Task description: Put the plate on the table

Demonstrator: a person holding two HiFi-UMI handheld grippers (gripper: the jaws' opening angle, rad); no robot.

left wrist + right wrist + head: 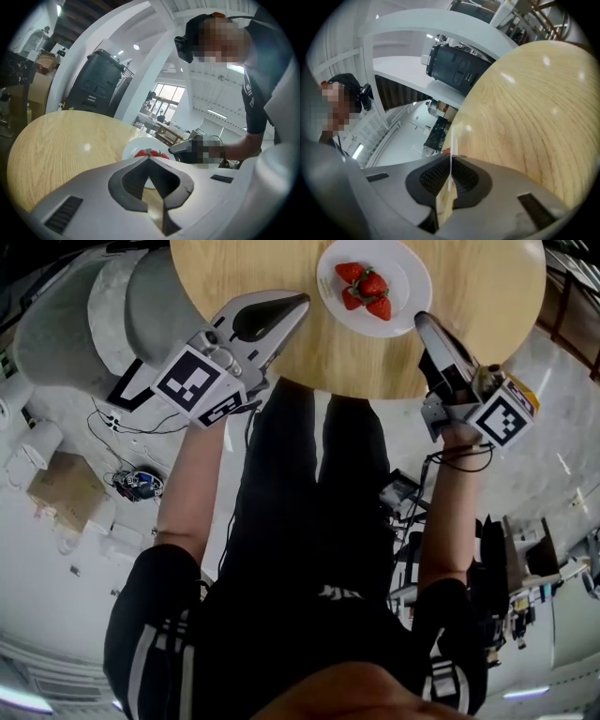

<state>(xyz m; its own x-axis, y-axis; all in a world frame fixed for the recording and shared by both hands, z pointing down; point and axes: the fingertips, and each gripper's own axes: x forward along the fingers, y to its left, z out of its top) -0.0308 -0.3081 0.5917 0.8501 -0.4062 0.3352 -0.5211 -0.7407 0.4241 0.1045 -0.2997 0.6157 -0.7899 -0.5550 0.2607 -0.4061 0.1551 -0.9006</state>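
A white plate with several strawberries lies on the round wooden table at its near right. My right gripper is shut on the plate's near rim. In the right gripper view that rim shows as a thin white edge running in between the jaws of the right gripper. My left gripper is shut and holds nothing. It hovers over the table's near edge, left of the plate. From the left gripper I see the plate just beyond the tips.
A grey rounded seat stands left of the table. On the floor lie a cardboard box and a tangle of cables. Equipment crowds the floor at the right. A dark machine stands behind the table.
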